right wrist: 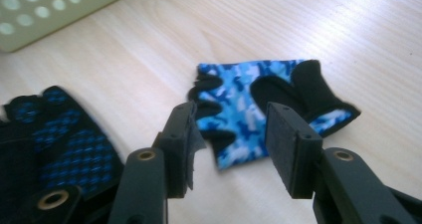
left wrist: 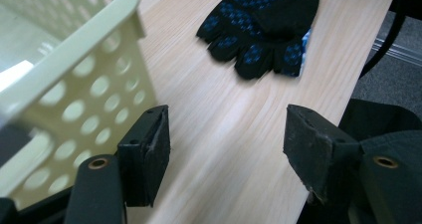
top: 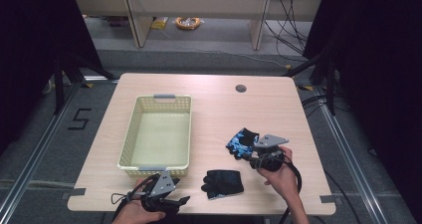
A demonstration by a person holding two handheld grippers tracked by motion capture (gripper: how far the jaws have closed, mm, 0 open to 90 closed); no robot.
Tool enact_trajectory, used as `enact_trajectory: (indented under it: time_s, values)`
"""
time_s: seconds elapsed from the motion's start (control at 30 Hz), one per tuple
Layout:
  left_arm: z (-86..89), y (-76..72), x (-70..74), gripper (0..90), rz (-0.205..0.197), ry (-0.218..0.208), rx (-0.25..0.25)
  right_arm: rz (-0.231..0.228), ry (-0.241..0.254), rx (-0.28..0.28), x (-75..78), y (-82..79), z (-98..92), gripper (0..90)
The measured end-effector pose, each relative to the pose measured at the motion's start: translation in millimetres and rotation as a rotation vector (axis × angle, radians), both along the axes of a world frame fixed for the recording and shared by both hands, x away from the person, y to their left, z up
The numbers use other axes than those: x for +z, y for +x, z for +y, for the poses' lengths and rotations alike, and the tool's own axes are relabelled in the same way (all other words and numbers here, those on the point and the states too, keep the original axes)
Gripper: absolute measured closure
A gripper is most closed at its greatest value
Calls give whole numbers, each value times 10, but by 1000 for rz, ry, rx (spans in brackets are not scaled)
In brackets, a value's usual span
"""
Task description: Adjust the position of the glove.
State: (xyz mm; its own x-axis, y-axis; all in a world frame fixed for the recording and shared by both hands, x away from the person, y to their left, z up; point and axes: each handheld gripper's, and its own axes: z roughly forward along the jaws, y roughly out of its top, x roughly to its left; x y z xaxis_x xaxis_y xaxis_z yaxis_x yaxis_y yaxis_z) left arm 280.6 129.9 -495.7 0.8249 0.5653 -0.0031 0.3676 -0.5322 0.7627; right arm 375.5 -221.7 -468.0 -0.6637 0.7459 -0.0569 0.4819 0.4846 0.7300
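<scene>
A wooden table (top: 214,92) carries a pale yellow basket (top: 130,134) on its left half, standing empty, and two fingerless gloves lie flat on the bare wood to its right. The black glove (top: 223,182) rests near the front edge and the blue patterned glove (top: 242,142) lies farther back and to the right, the two apart. The left gripper (top: 183,200) hovers at the front edge by the basket's near corner with its jaws wide and nothing between them, while the right gripper (top: 250,157) sits just over the blue glove's near edge, jaws partly apart and not pressing it.
</scene>
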Motion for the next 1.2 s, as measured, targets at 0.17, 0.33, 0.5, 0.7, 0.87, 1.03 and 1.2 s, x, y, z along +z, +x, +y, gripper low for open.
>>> enact_trajectory:
  time_s: [0.17,0.33,0.5,0.7,0.87,1.03,1.2]
  values:
    - [88,-29,-12,340,9,0,20,7,-42,30,-28,238,33,590]
    - [121,-69,-70,326,29,-1,19,26,-88,83,-99,399,96,605]
    - [181,-70,-88,322,22,24,13,44,-108,130,-168,494,110,607]
    - [182,-71,-71,323,23,13,18,70,-119,128,-204,592,128,604]
    - [173,-64,-84,323,21,12,14,123,-114,138,-283,646,90,612]
    - [163,-71,-103,324,34,18,20,117,-127,140,-290,623,95,691]
    - [155,-71,-118,324,52,4,18,121,-126,113,-291,578,147,785]
